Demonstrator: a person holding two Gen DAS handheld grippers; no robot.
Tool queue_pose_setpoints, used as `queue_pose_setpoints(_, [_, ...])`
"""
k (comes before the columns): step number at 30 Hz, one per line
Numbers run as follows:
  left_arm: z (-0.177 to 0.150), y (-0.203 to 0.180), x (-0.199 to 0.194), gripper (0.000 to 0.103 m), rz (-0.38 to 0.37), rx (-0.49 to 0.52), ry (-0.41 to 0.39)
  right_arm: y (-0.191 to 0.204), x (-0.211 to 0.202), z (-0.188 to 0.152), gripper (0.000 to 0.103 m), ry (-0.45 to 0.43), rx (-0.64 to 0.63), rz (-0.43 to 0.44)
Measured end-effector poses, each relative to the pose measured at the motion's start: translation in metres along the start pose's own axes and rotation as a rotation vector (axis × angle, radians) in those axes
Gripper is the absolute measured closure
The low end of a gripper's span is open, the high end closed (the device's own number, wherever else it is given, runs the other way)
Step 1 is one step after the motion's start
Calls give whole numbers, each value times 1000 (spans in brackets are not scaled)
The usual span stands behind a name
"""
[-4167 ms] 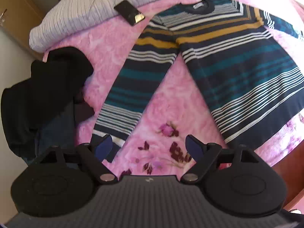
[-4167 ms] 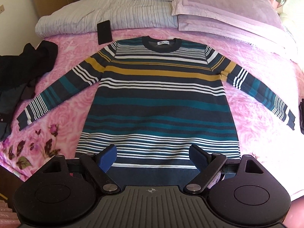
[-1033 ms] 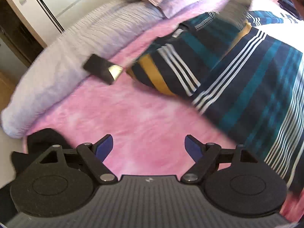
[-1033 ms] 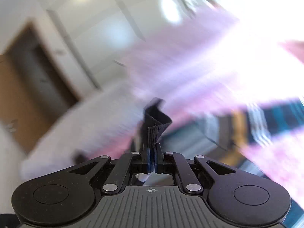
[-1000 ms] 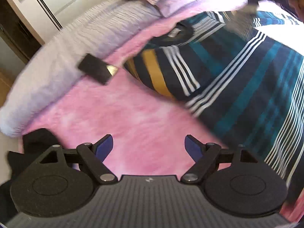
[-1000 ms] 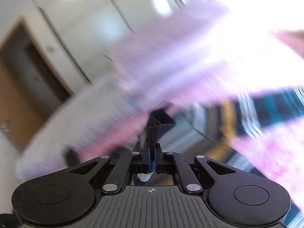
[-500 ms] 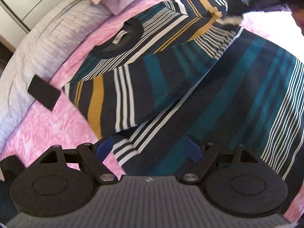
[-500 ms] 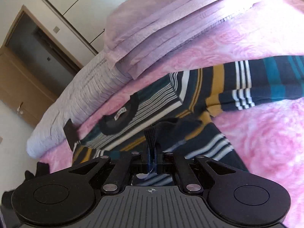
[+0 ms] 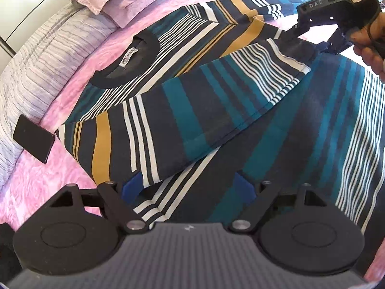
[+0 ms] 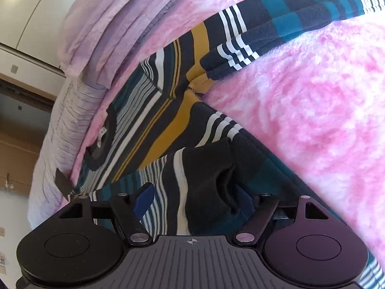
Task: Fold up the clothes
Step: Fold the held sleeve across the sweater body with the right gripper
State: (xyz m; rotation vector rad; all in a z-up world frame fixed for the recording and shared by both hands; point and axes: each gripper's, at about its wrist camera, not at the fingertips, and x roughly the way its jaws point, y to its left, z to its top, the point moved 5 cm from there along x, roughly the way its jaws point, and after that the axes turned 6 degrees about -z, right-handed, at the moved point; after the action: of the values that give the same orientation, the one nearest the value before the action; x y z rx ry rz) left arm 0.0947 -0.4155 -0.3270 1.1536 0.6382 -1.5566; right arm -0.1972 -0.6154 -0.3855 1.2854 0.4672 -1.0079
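A navy sweater (image 9: pixel 276 144) with teal, white and mustard stripes lies flat on the pink bedspread (image 10: pixel 324 110). Its one sleeve (image 9: pixel 192 110) is folded across the chest, below the collar (image 9: pixel 125 72). My left gripper (image 9: pixel 187 187) hovers open over the folded shoulder, nothing between its fingers. In the right wrist view my right gripper (image 10: pixel 193 197) is opening, and the dark cuff (image 10: pixel 207 175) lies loose between its jaws, untouched by the pads. The left wrist view shows the right gripper (image 9: pixel 312 38) at that cuff's end. The other sleeve (image 10: pixel 276 31) stretches out straight.
A flat black rectangular object (image 9: pixel 32 138) lies at the bedspread's edge by a grey-lilac striped pillow (image 9: pixel 43 55). Pink pillows (image 10: pixel 115 24) are stacked at the head of the bed. A person's hand (image 9: pixel 370 48) holds the right gripper. Wardrobe doors (image 10: pixel 36 12) stand beyond.
The right gripper came down onto the sweater with the cuff and its jaws have parted, letting the cuff go. The left gripper moved from the bare bedspread to over the folded shoulder.
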Motion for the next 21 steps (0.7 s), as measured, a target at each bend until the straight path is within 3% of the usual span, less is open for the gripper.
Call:
queue_pose_setpoints(3, [-5,6,6,23,-5,-19,-3,0,7,7,28,1,-6,-7])
queue_pose_setpoints(5, [-9,10,10,23,-4,-28,2,4,8,11,68,13,-26,-39])
queue_pose_setpoints(6, [-9,12,11,23,-2,-32,4,9,7,13,97,23,-42,-65])
queue_pose_setpoints(7, [-9,14,10,23,1,-38,1,14,5,16,97,32,-61,-86])
queue_pose_setpoints(10, [-4,24,8,23,15,-58,-13,54,-4,28,100,39,-186,-42])
queue_pose_setpoints(14, [4,40,9,23,48,-86,-32,136,-41,67,101,-95,-392,200])
queue_pose_setpoints(16, [8,46,12,23,56,-101,-34,160,-60,88,101,-194,-470,272])
queue_pose_setpoints(19, [12,50,21,23,56,-111,-27,143,-39,104,101,-201,-463,212])
queue_pose_setpoints(21, [14,48,28,23,50,-104,-18,117,-13,107,100,-161,-440,129])
